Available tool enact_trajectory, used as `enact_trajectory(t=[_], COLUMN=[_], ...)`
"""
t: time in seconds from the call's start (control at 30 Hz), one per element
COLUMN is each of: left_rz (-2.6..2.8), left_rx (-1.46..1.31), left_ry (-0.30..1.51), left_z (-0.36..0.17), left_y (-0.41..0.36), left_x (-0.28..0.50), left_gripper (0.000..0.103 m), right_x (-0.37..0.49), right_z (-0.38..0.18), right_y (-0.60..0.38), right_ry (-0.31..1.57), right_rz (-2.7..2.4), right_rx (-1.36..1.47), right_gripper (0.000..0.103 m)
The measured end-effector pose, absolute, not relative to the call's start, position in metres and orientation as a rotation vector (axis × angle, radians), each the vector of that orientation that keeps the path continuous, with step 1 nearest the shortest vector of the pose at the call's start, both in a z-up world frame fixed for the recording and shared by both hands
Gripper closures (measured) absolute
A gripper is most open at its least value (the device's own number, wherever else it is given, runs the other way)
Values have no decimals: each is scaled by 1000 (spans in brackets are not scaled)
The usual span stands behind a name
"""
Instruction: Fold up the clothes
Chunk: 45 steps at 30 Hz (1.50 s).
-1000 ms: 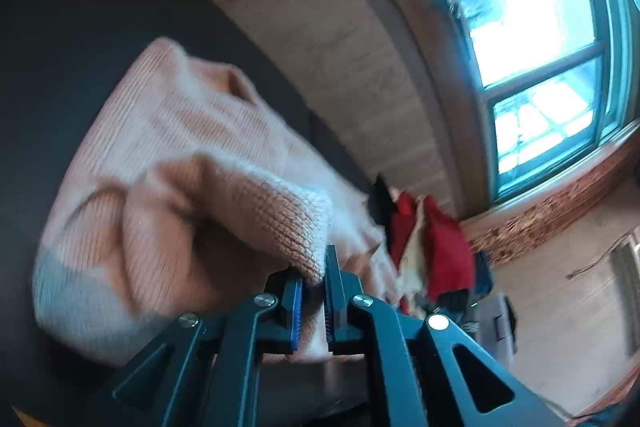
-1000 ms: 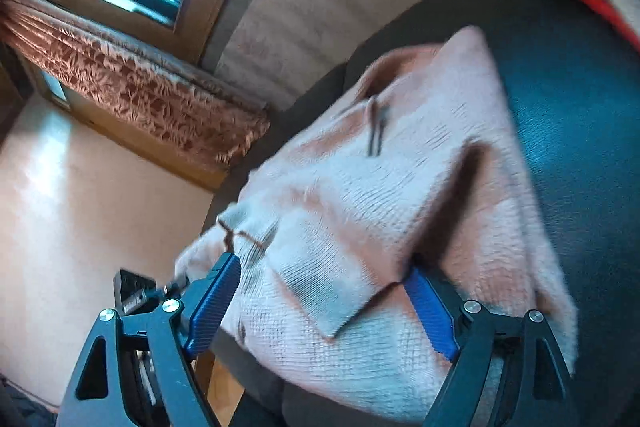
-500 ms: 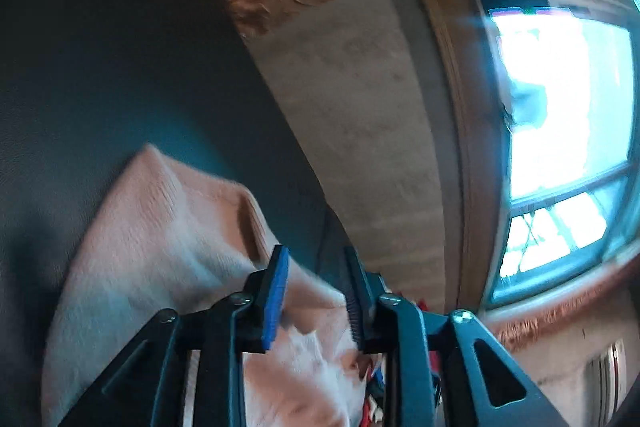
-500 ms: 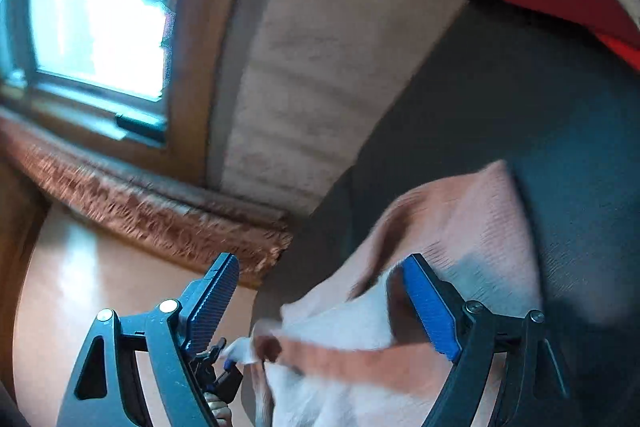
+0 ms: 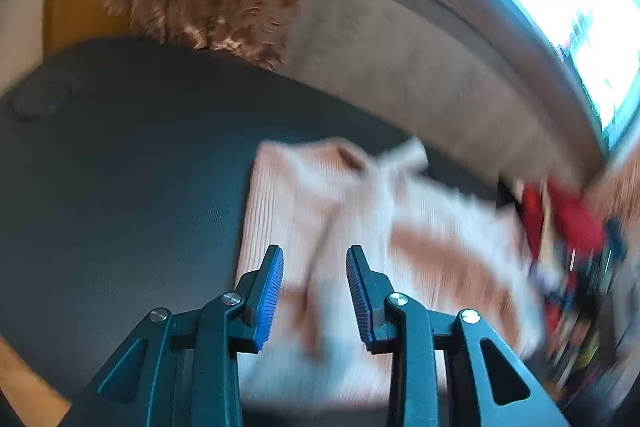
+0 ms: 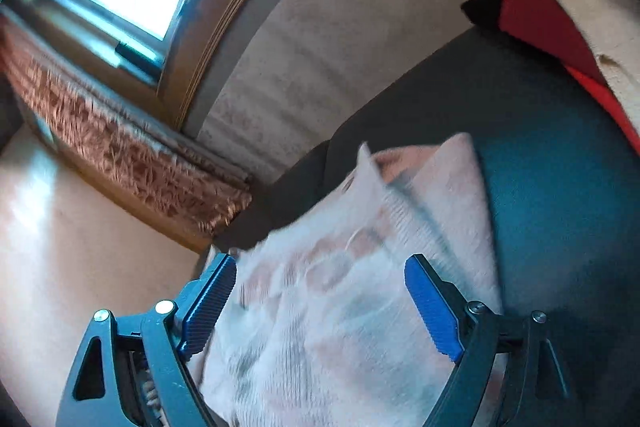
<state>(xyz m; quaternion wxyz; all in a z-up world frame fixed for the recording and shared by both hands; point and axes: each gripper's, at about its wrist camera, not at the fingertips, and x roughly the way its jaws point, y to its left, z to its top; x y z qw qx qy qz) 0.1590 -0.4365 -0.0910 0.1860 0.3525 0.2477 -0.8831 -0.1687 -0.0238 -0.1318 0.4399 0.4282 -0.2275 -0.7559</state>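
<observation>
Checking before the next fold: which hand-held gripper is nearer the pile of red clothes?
Probably the left hand-held gripper: the red clothes lie just to its right. From the right hand-held gripper, they sit far across the dark surface.

Black claws (image 5: pixel 315 291), ribbed blue pads (image 6: pixel 430 301)

A dark table (image 5: pixel 120 163) carries 1 pale pink knit sweater (image 5: pixel 320 195), lying bunched and blurred. At the table's far end sits a heap of clothes (image 5: pixel 576 223), red among them. In the right wrist view the table (image 6: pixel 560 163) bears the same sweater (image 6: pixel 340 307).
</observation>
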Motion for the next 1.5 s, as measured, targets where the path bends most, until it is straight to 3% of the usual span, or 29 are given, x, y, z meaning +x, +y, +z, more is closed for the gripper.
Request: enact_trajectory(t=[0.13, 0.5, 0.57, 0.63, 0.73, 0.83, 0.9, 0.93, 1.0, 1.07, 1.2, 1.33, 1.5], left_rz=[-2503, -2389, -2428, -2499, -2543, -2466, -2392, -2353, -2303, -2273, -2332, -2391, -2385], left_rx=[1065, 1096, 1113, 1049, 893, 917, 974, 1001, 948, 887, 948, 1049, 1077], left_ry=[472, 140, 182, 448, 840, 1024, 1129, 1181, 1287, 1239, 926, 736, 762], left_z=[-104, -132, -131, -116, -100, -117, -137, -146, -152, -143, -111, -110, -132], left_y=[-386, -366, -372, -398, -438, -464, -477, -483, -493, -495, -468, -426, -404], left_x=[180, 161, 160, 173, 201, 214, 218, 220, 234, 245, 236, 223, 202], left_gripper=[71, 70, 86, 93, 95, 96, 91, 83, 83, 83, 83, 80, 76], right_x=[-162, -159, -160, -160, -159, -159, -159, -160, -160, -160, -162, -162, -162], right_z=[-148, -165, -166, -166, -165, -165, -166, -166, -166, -166, -168, -169, -170], right_y=[-45, -36, -34, -36, -38, -39, -38, -37, -36, -35, -32, -30, -29], right_ry=[-434, -417, -426, -425, -414, -416, -428, -434, -444, -456, -489, -501, -515], right_rz=[-1932, -1916, -1912, -1915, -1923, -1923, -1918, -1915, -1911, -1904, -1882, -1876, -1869], right_rx=[1087, 968, 961, 959, 959, 955, 952, 951, 947, 943, 936, 929, 925], right_gripper=[14, 11, 11, 11, 11, 11, 11, 11, 11, 11, 11, 11, 11])
